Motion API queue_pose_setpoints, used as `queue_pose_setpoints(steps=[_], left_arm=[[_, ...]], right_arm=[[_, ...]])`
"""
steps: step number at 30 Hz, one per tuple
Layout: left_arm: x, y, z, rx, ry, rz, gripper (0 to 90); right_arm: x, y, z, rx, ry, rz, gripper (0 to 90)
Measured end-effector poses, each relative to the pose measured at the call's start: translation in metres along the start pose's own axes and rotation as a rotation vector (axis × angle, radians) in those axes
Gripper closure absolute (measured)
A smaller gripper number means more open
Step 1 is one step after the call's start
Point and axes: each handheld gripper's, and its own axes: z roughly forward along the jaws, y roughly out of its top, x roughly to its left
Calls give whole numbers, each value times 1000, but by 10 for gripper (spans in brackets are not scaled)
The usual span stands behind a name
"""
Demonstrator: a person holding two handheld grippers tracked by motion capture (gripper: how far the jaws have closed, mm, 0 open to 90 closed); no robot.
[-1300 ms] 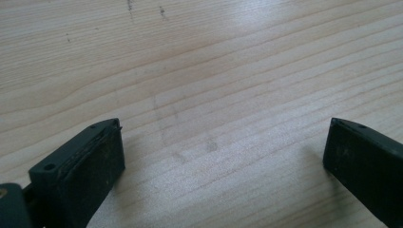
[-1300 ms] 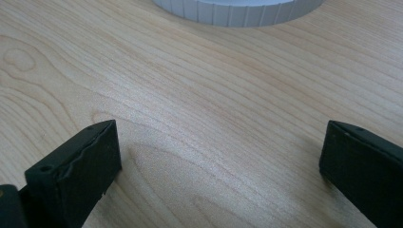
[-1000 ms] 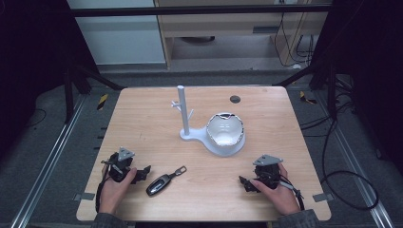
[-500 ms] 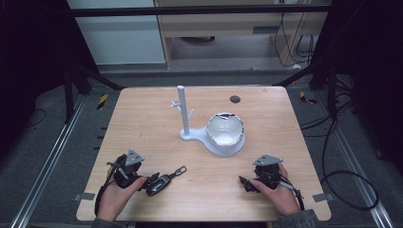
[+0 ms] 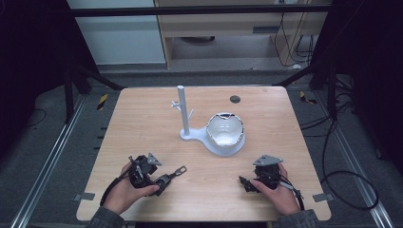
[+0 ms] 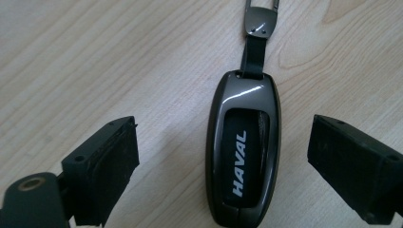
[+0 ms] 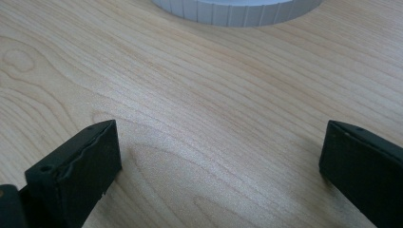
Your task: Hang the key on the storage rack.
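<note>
1. The room is lying dark around a pale wooden table (image 5: 142, 123), with black frame posts, floor rails and loose cables at its sides and light cabinets beyond the far edge.
2. A white stand (image 5: 223, 142) is sitting near the middle of the table, its round dish holding a crumpled silvery liner and a thin pegged post (image 5: 182, 111) rising just beside it. A small dark disc (image 5: 235, 99) is lying near the far edge.
3. The step in hand looks like the approach to a pick-up. The left gripper (image 6: 223, 161) is straddling the key fob (image 6: 244, 152), which is lying flat on the near left part of the table with its strap and metal clip pointing away.
4. Its jaws have just been closing, yet they are still standing spread, with wood showing between each pad and the fob.
5. The next move probably calls for closing further until both pads press the fob's long sides, keeping it centred before lifting.
6. The right gripper (image 7: 218, 161) is resting near the near right edge, jaws spread over bare wood, holding nothing.
</note>
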Motion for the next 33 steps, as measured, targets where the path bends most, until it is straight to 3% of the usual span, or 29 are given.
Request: queue_pose_setpoints(steps=[8, 20, 28, 33], left_arm=[[-5, 8, 12, 52, -4, 36, 170], [-5, 12, 22, 104, -22, 34, 276], [-2, 13, 21, 103, -38, 21, 350], [-3, 12, 20, 85, -36, 21, 466]], right_arm=[[0, 0, 0, 0, 1, -2, 4], [0, 0, 0, 0, 1, 0, 4], [0, 0, 0, 0, 1, -2, 4], [0, 0, 0, 0, 1, -2, 4]])
